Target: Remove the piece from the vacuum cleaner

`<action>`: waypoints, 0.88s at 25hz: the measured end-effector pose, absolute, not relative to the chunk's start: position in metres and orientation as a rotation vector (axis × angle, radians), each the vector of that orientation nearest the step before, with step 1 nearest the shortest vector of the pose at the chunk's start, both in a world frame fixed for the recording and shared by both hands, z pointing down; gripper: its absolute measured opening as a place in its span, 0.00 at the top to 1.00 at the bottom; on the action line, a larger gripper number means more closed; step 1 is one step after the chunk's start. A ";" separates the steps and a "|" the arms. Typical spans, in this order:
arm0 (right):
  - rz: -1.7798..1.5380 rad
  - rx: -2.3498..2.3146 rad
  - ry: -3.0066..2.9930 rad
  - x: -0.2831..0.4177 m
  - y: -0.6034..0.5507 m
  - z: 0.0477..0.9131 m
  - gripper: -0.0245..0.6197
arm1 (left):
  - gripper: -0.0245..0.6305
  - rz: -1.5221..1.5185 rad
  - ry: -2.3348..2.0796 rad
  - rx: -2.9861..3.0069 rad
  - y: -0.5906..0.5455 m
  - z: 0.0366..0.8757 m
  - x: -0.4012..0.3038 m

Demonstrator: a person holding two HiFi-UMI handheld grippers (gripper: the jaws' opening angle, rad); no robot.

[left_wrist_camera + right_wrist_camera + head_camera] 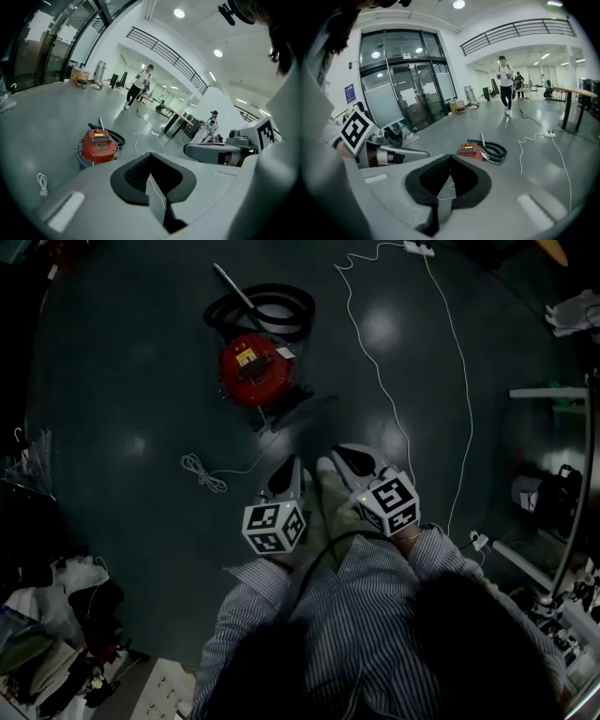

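Currently the vacuum cleaner (pixel 253 371) is sitting on the dark floor (pixel 122 381) in the upper centre-left of the head view. Its black hose (pixel 272 310) is coiling just behind it.

The left tool (pixel 286 474) and right tool (pixel 349 460) are hovering side by side at lower centre, well apart from the machine. Both are clenched on nothing: each gripper view is showing its jaws meeting, with only floor beyond.

Judgement: they are being held closed and close to the body because the approach is not yet begun. Both are pointing roughly toward the machine.

A white cord (pixel 202 472) is lying bundled between the machine and the tools.

Hard to make out:
- The head view is running very dark, so which piece is meant to come off is not showing.
- The hose connection is hiding behind the red body.
- The lower part of each gripper view is being filled by the tool's own housing.
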State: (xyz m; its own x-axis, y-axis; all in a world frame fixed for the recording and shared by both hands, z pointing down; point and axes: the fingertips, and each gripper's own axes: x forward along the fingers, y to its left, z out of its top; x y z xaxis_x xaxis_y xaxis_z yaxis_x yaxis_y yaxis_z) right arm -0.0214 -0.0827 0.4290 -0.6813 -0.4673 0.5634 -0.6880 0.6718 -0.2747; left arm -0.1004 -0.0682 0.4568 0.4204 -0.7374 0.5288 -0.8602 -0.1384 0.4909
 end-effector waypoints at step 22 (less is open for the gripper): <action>0.374 0.464 -2.277 -0.032 -0.152 0.627 0.91 | 0.76 0.541 -1.282 1.909 -0.122 0.666 -0.096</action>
State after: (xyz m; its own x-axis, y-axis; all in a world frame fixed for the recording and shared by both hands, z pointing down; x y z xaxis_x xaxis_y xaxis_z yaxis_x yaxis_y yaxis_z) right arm -0.0321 -0.1515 0.6273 -0.6394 -0.2126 0.7389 -0.4379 0.8906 -0.1227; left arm -0.0958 -0.1222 0.6659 0.4062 -0.5898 0.6979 -0.9115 -0.2075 0.3551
